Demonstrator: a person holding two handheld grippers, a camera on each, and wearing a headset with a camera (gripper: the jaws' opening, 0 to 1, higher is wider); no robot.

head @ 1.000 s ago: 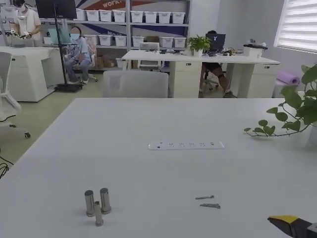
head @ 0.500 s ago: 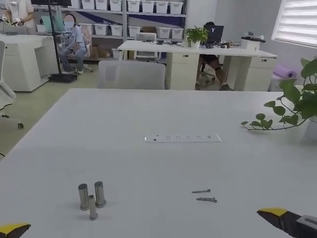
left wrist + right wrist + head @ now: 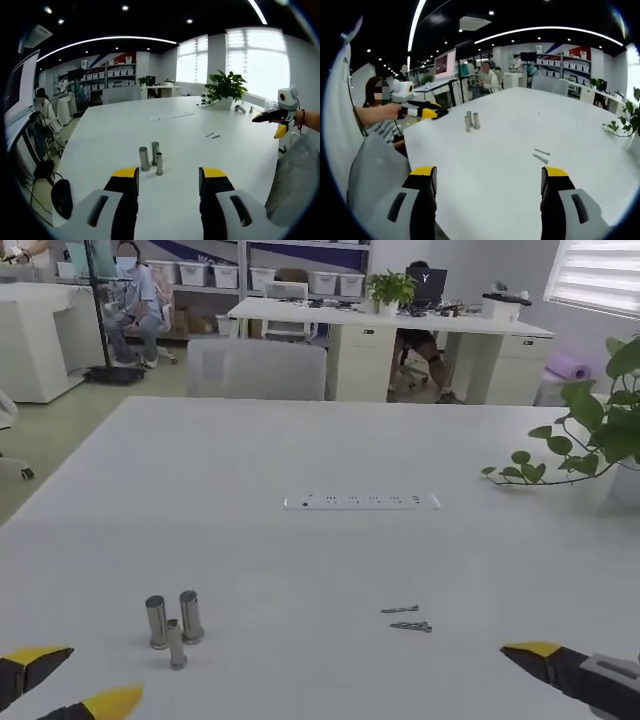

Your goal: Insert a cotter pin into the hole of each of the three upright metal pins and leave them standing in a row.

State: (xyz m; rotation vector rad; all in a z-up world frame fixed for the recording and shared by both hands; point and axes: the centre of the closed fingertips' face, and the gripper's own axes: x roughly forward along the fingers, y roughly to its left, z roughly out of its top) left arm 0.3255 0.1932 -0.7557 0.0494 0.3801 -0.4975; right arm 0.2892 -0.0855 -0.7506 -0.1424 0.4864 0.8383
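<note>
Metal pins (image 3: 170, 625), three in number, stand upright on the white desk (image 3: 350, 440) with their long axes vertical. They form a tight cluster at the near left, two side by side and one just in front. Whether they touch cannot be told, and their holes are too small to make out.

Two cotter pins (image 3: 405, 618) lie flat on the desk, well apart from the cluster, to its right. They are close together and nearly parallel; in the head view their long axes run roughly left to right.

The left tool (image 3: 85, 677) is near the cluster, on the person's side, jaws spread wide and holding nothing. Its own view looks along the jaws at the cluster directly ahead and brings in the right tool from the right.

The right tool (image 3: 487, 175) is also spread wide and holding nothing. Its view places the cotter pins ahead, toward the right jaw, and the left tool beside the cluster.

The head view adds a power strip (image 3: 360, 502) lying across mid-desk and a plant (image 3: 590, 430) at the right edge.
</note>
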